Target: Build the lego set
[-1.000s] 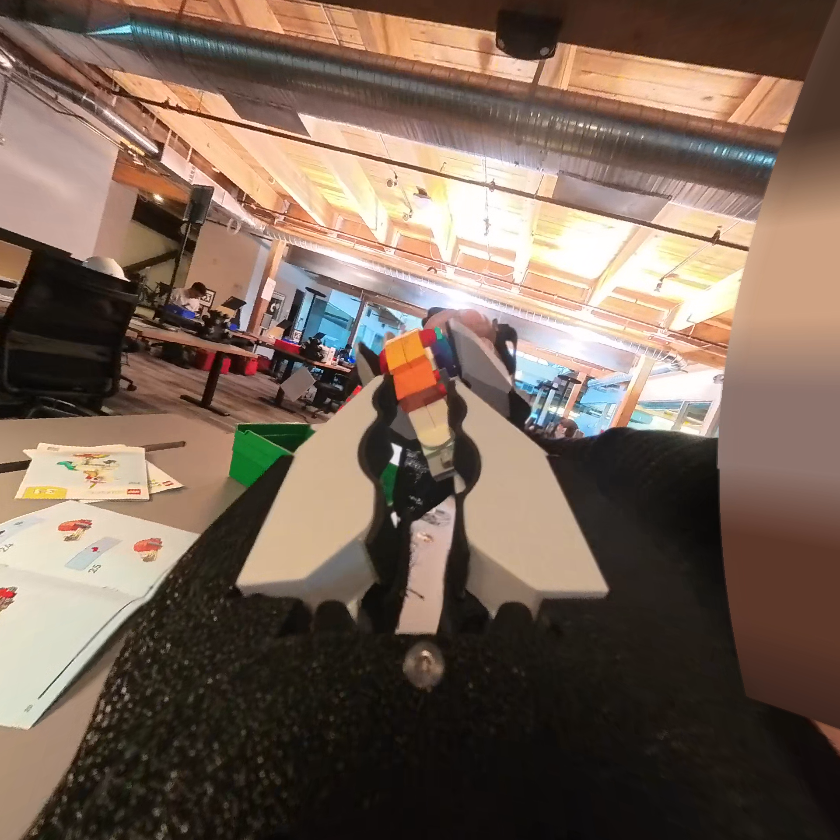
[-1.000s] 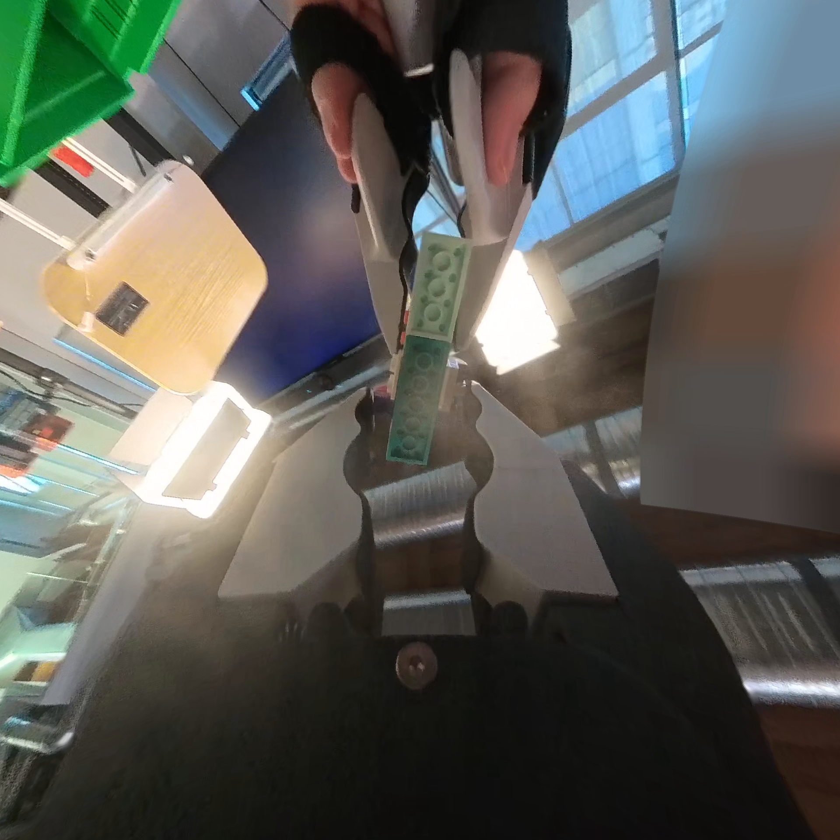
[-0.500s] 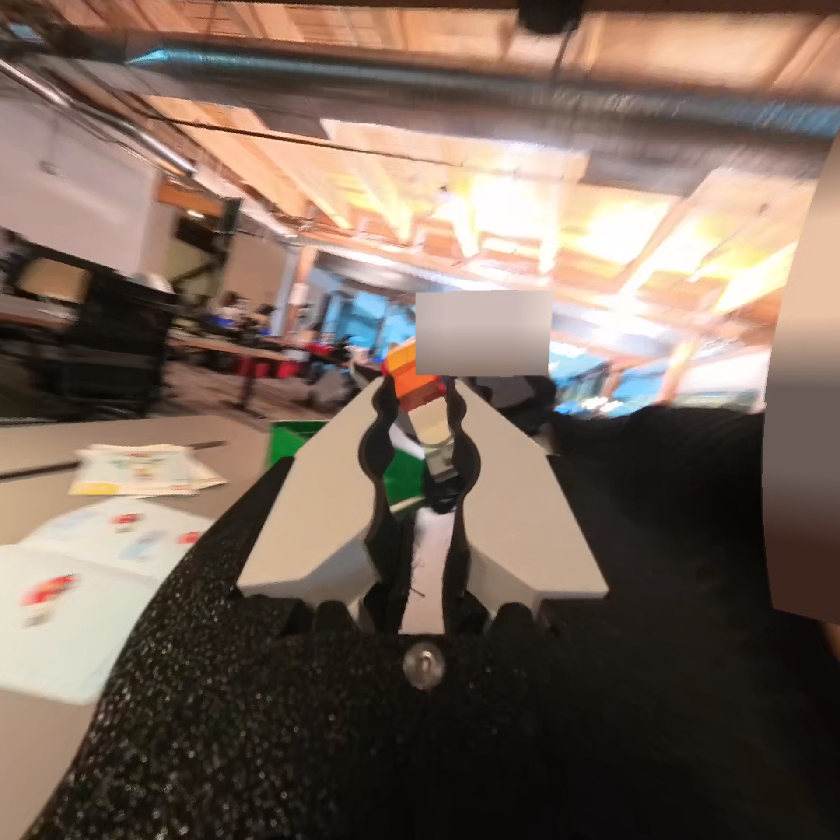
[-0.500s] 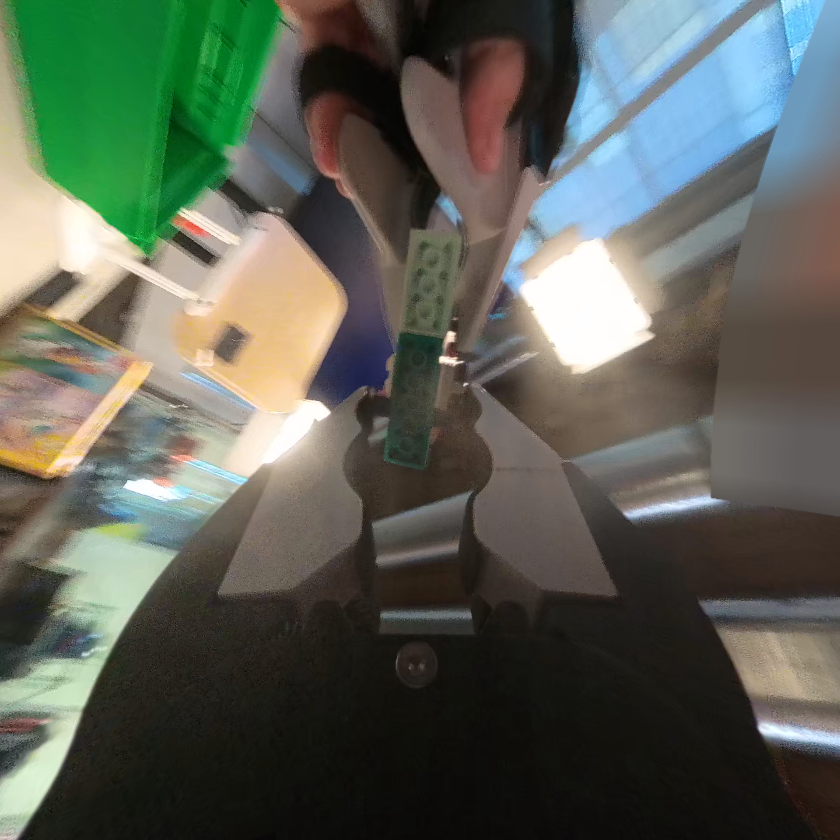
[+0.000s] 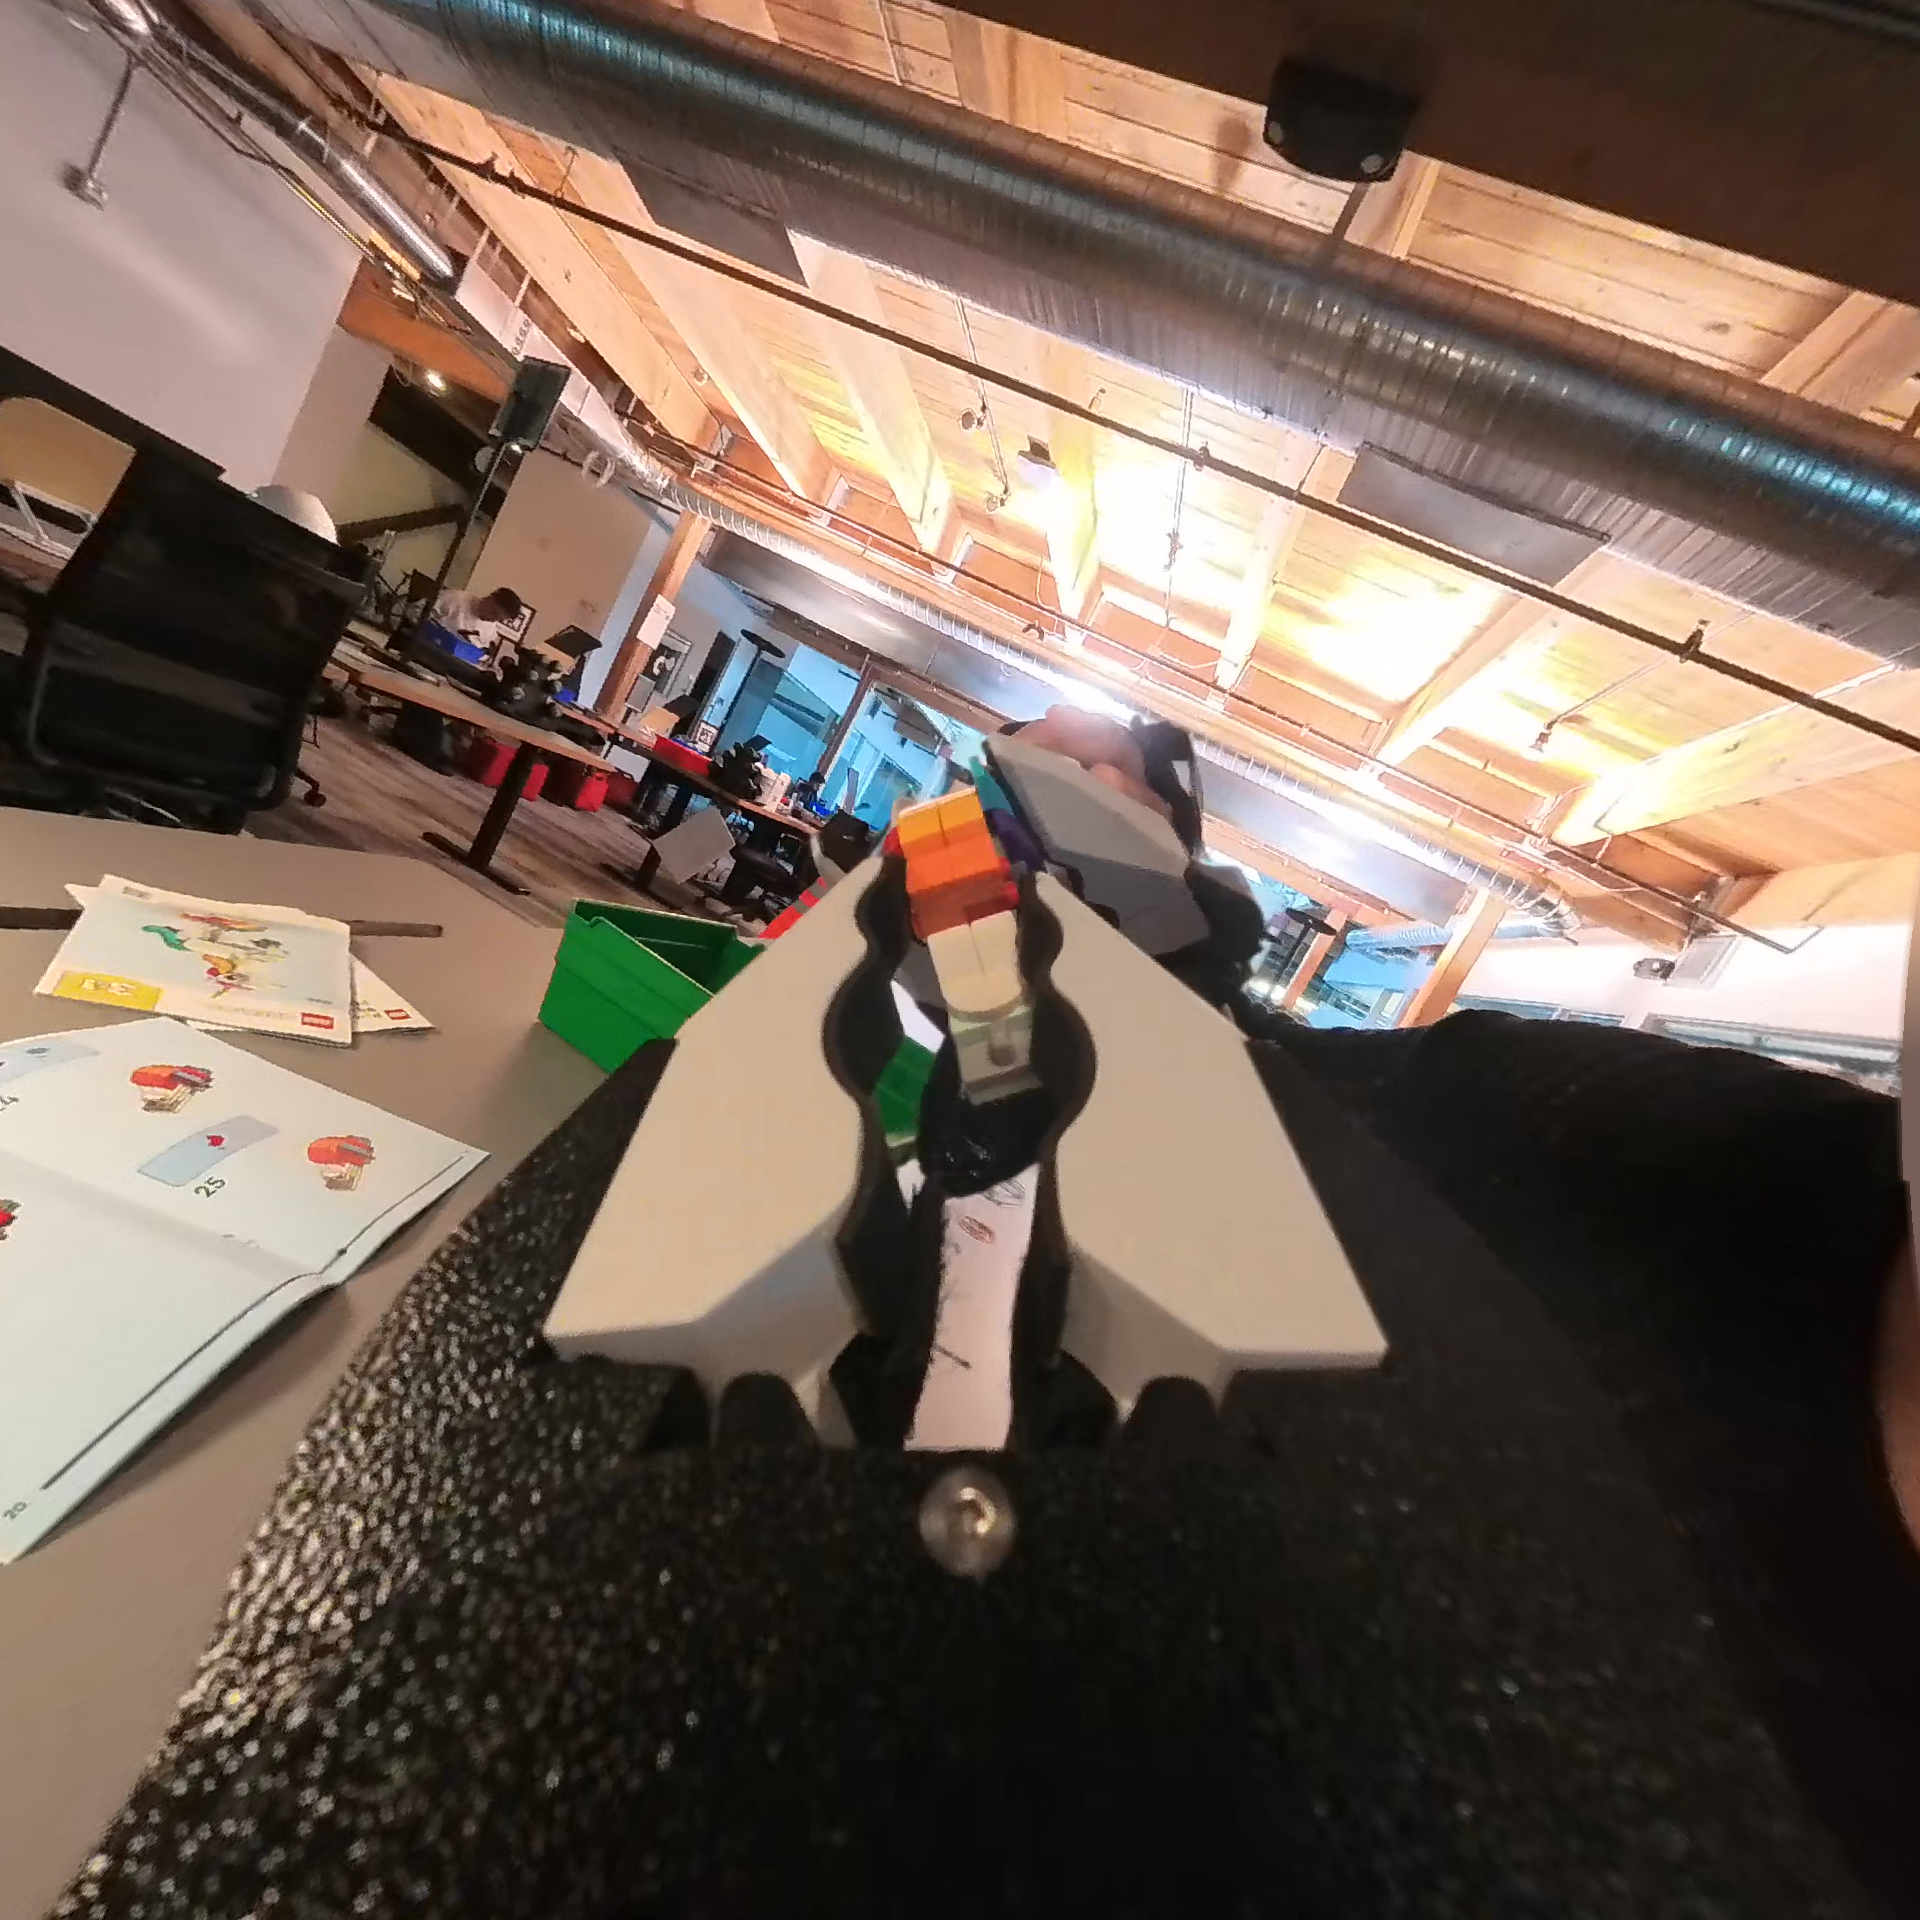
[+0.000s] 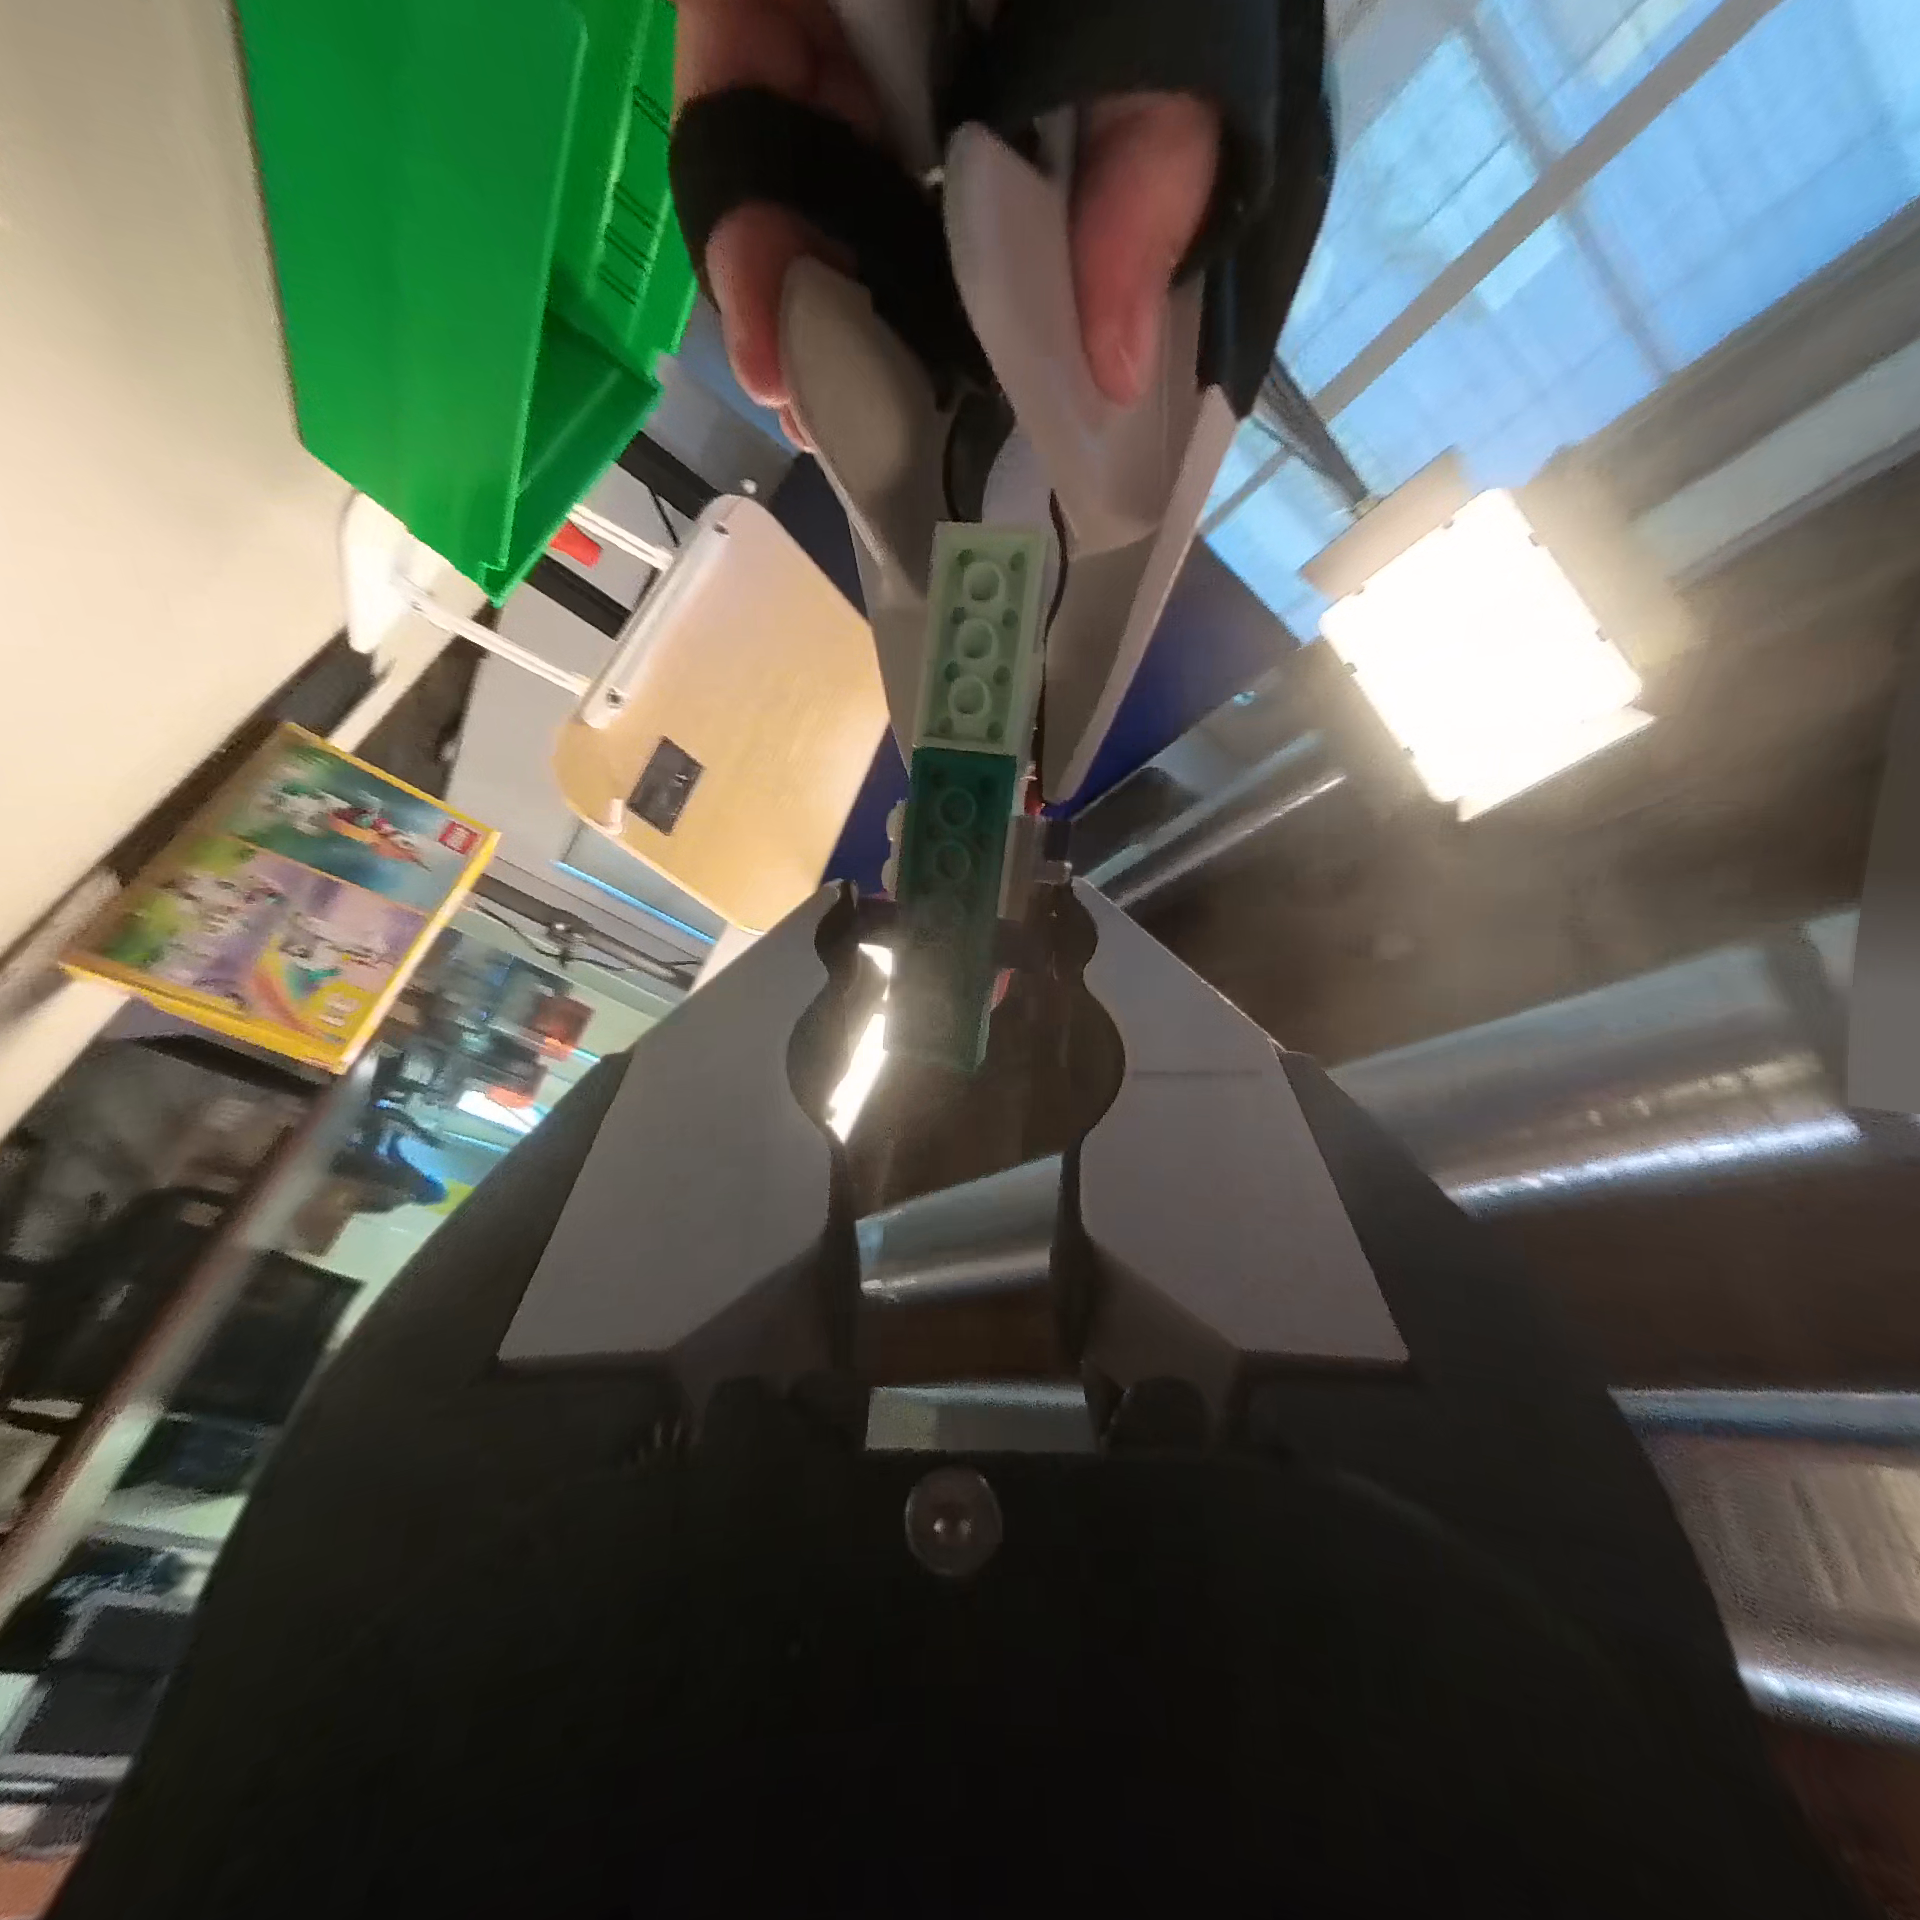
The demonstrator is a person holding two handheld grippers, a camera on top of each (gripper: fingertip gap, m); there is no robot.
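Left wrist view, gripper: the left gripper [image 5: 961, 914] is clamped on the lego model [image 5: 964, 914], held up in the air at about 12 o'clock from the camera.
Left wrist view, model: orange and red bricks on top, a pale cream stem and a grey foot below, caught between the two grey fingers.
Left wrist view, other tool: the right gripper [image 5: 1081, 831] comes in from 1 o'clock and meets the model's upper side.
Left wrist view, table: the open instruction booklet [image 5: 177, 1226] lies at 9 o'clock, the closed booklets [image 5: 208, 961] just beyond it, and a green bin [image 5: 634, 977] at 10 o'clock.
Right wrist view, gripper: the right gripper [image 6: 961, 914] is closed around the dark green plate [image 6: 951, 914]; whether its pads press the plate or the bricks beside it I cannot tell.
Right wrist view, model: a light green plate [image 6: 977, 639] joins the dark one end to end, and the left gripper pinches it from 12 o'clock.
Right wrist view, surroundings: a green bin at 11 o'clock, the set's yellow-edged box [image 6: 281, 904] at 9 o'clock.
Progress: a small many-coloured assembly exists and both tools hold it; the booklet lies open partway through, so I judge that steps remain.
Writing: the booklets and the box carry printing and a red brand badge, which I leave unread.
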